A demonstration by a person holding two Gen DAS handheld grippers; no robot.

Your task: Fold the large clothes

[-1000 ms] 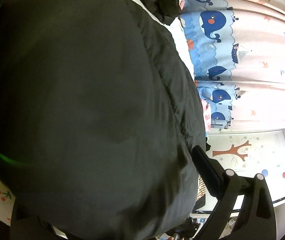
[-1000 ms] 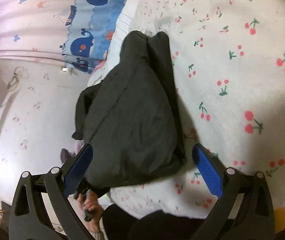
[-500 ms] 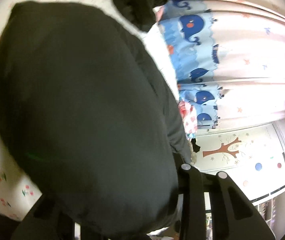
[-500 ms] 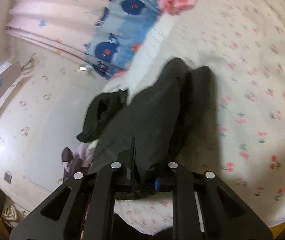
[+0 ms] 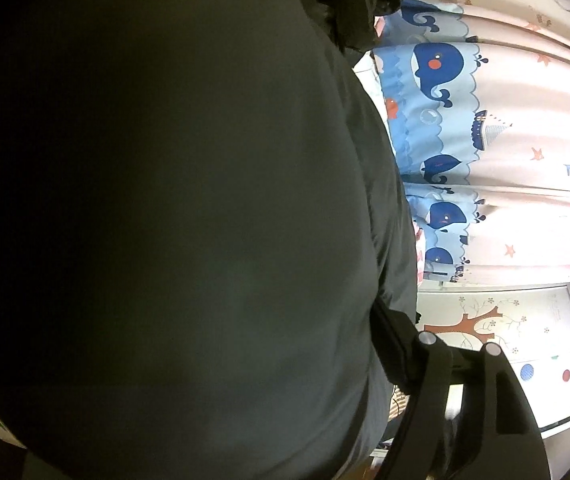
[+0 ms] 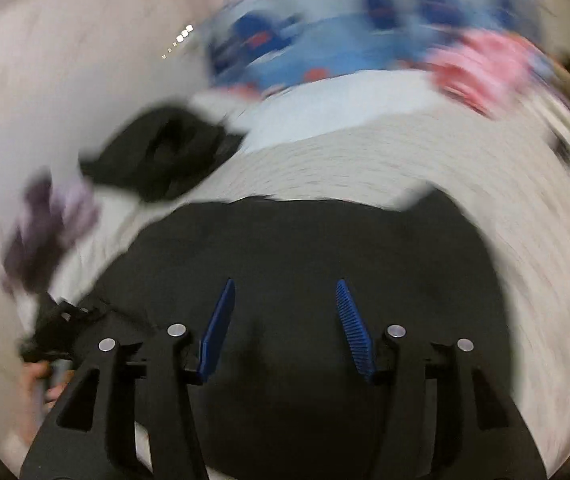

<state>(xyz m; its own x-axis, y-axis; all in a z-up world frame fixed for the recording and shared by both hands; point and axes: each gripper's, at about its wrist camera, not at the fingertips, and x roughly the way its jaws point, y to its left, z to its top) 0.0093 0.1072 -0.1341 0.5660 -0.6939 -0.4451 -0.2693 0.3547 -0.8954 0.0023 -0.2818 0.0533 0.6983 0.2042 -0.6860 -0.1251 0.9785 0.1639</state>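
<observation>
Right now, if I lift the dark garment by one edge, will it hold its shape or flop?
Probably flop: the dark garment drapes in soft, rounded folds over the bed. It looks puffy, so likely bulky yet light. Its smooth surface may slip from the right tongs, whose jaws are opening with nothing clamped.

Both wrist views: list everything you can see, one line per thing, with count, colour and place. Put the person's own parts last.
dark garment: one, black, spread on the bed, filling most of the left wrist view.
second dark garment: one, black, crumpled at the bed's far edge.
bed sheet: one, white, small print blurred, under the garments.
whale curtain: one, pink with blue whale border, beyond the bed.
pink cloth: one, pink, far end of the bed, blurred.
purple cloth: one, purple, left of the bed, blurred.
tree wall panel: one, white with brown tree, below the curtain.
hand: one, lower left, on a handle.
left claw: black, opening, garment covers the gap.
right claw: black with blue pads, opening, nothing gripped.
</observation>
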